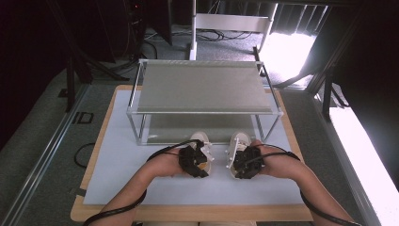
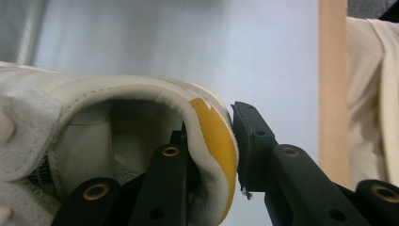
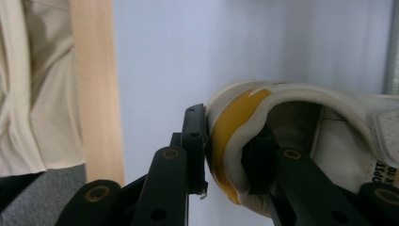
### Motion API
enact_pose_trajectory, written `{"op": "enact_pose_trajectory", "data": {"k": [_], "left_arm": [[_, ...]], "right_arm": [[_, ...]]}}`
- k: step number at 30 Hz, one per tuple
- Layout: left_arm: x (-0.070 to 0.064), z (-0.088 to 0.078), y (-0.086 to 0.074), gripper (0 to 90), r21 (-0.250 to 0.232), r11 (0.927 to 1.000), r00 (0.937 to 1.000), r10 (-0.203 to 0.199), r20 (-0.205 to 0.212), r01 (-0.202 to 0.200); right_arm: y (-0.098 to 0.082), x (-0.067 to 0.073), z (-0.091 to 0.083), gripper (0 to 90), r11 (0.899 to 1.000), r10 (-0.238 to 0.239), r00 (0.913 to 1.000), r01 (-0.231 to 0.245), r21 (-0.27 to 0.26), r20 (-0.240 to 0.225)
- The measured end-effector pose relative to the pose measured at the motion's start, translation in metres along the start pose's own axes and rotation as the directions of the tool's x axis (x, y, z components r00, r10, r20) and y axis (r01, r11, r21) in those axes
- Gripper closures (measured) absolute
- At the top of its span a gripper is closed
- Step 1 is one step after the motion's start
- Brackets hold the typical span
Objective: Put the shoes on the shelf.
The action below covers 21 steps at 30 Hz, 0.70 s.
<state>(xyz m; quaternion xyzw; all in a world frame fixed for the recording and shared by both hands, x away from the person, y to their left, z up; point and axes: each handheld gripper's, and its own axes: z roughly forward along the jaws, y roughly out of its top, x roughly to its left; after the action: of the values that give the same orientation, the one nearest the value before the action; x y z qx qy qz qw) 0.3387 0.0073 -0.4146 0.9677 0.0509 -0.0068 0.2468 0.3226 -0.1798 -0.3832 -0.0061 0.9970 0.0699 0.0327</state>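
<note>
Each gripper was clamped on the heel of its own sneaker: the left gripper (image 1: pixel 203 164) had one jaw inside the collar of the left sneaker (image 1: pixel 203 143) and the other pressed against the yellow heel tab (image 2: pixel 217 141) from outside, and the right gripper (image 1: pixel 234 165) held the right sneaker (image 1: pixel 239 143) the same way, its outer jaw flat on the yellow stripe (image 3: pixel 230 129). From both grippers the shoes ran straight ahead, heels at the jaws and toes pointing away toward the low metal rack (image 1: pixel 205 87), so each long axis lay roughly in line with the open space under the rack's upper shelf. The pair sat side by side, close but apart, on the pale mat (image 1: pixel 122 165) just in front of the rack's lower tier. Neither hand was clearly nearer the rack; both stood about level with each other. Judging by this, the coming move would turn on pushing or lifting each shoe forward along its own length, toes first, keeping the two parallel so they clear the rack's front posts
</note>
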Motion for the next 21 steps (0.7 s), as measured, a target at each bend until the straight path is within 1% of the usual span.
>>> {"op": "enact_pose_trajectory", "data": {"k": [2, 3, 4, 5, 7, 8, 9, 10, 11, 12, 13, 14, 15, 16, 17, 18, 19, 20, 21], "left_arm": [[0.004, 0.001, 0.005, 75.2, -0.016, 0.9998, 0.9999, 0.009, 0.005, -0.009], [0.007, 0.002, 0.009, 75.3, -0.018, 0.9996, 0.9997, 0.024, 0.004, -0.024], [0.009, 0.003, 0.012, 75.2, -0.030, 0.9994, 0.9998, 0.019, 0.007, -0.019], [0.012, 0.004, 0.015, 75.2, -0.039, 0.9990, 0.9997, 0.021, 0.011, -0.021], [0.017, 0.007, 0.020, 75.2, -0.050, 0.9985, 0.9998, 0.022, 0.001, -0.022], [0.020, 0.009, 0.022, 75.1, -0.053, 0.9980, 0.9994, 0.034, -0.008, -0.034], [0.025, 0.011, 0.023, 75.1, -0.058, 0.9977, 0.9992, 0.035, -0.020, -0.036], [0.027, 0.012, 0.024, 75.2, -0.068, 0.9969, 0.9991, 0.038, -0.018, -0.039], [0.030, 0.013, 0.024, 75.1, -0.084, 0.9956, 0.9991, 0.039, -0.016, -0.041], [0.034, 0.014, 0.025, 75.2, -0.086, 0.9948, 0.9984, 0.054, -0.017, -0.055], [0.034, 0.014, 0.025, 75.1, -0.086, 0.9948, 0.9984, 0.054, -0.017, -0.055], [0.038, 0.019, 0.025, 75.1, -0.100, 0.9927, 0.9978, 0.066, -0.012, -0.067], [0.041, 0.020, 0.025, 75.2, -0.091, 0.9924, 0.9964, 0.081, -0.026, -0.083], [0.045, 0.020, 0.026, 75.1, -0.062, 0.9913, 0.9930, 0.114, -0.030, -0.116], [0.048, 0.021, 0.026, 75.0, -0.056, 0.9913, 0.9926, 0.117, -0.032, -0.119], [0.051, 0.022, 0.027, 74.8, -0.053, 0.9909, 0.9918, 0.122, -0.040, -0.124], [0.053, 0.024, 0.028, 74.8, -0.062, 0.9921, 0.9935, 0.107, -0.040, -0.109], [0.057, 0.025, 0.028, 74.9, -0.058, 0.9910, 0.9921, 0.118, -0.041, -0.121], [0.061, 0.025, 0.028, 74.8, -0.055, 0.9915, 0.9925, 0.116, -0.038, -0.118]], "right_arm": [[0.000, -0.005, 0.000, 74.9, 1.000, 0.001, 1.0000, -0.001, -0.002, 0.004], [-0.001, -0.009, 0.000, 74.8, 1.000, 0.003, 1.0000, -0.003, -0.013, 0.003], [-0.002, -0.014, 0.000, 74.9, 1.000, 0.002, 1.0000, -0.001, -0.031, 0.002], [-0.003, -0.018, 0.000, 74.8, 0.999, 0.010, 0.9999, -0.011, -0.048, -0.007], [-0.004, -0.027, 0.002, 74.8, 0.997, 0.028, 0.9996, -0.028, -0.074, -0.008], [-0.005, -0.030, 0.003, 74.7, 0.997, 0.029, 0.9996, -0.029, -0.077, -0.007], [-0.005, -0.032, 0.004, 74.7, 0.996, 0.039, 0.9992, -0.039, -0.078, -0.002], [-0.005, -0.036, 0.006, 74.7, 0.997, 0.031, 0.9995, -0.030, -0.078, 0.002], [-0.005, -0.037, 0.007, 74.6, 0.997, 0.039, 0.9992, -0.039, -0.072, 0.003], [-0.005, -0.041, 0.009, 74.6, 0.997, 0.033, 0.9994, -0.033, -0.075, 0.008], [-0.005, -0.041, 0.009, 74.6, 0.997, 0.033, 0.9994, -0.033, -0.075, 0.008], [-0.006, -0.044, 0.010, 74.3, 0.997, 0.035, 0.9994, -0.035, -0.075, 0.005], [-0.005, -0.045, 0.013, 74.2, 0.988, 0.114, 0.9935, -0.114, -0.107, -0.007], [-0.006, -0.049, 0.013, 73.9, 0.990, 0.092, 0.9957, -0.092, -0.105, -0.009], [-0.006, -0.055, 0.014, 73.7, 0.993, 0.059, 0.9981, -0.057, -0.107, 0.019], [-0.006, -0.063, 0.016, 73.7, 0.995, 0.016, 0.9995, -0.013, -0.103, 0.026], [-0.006, -0.063, 0.016, 73.7, 0.995, 0.016, 0.9995, -0.013, -0.103, 0.026], [-0.005, -0.064, 0.016, 73.8, 0.995, 0.026, 0.9995, -0.025, -0.092, 0.015], [-0.005, -0.068, 0.018, 74.0, 0.996, 0.015, 0.9996, -0.012, -0.092, 0.024]]}}
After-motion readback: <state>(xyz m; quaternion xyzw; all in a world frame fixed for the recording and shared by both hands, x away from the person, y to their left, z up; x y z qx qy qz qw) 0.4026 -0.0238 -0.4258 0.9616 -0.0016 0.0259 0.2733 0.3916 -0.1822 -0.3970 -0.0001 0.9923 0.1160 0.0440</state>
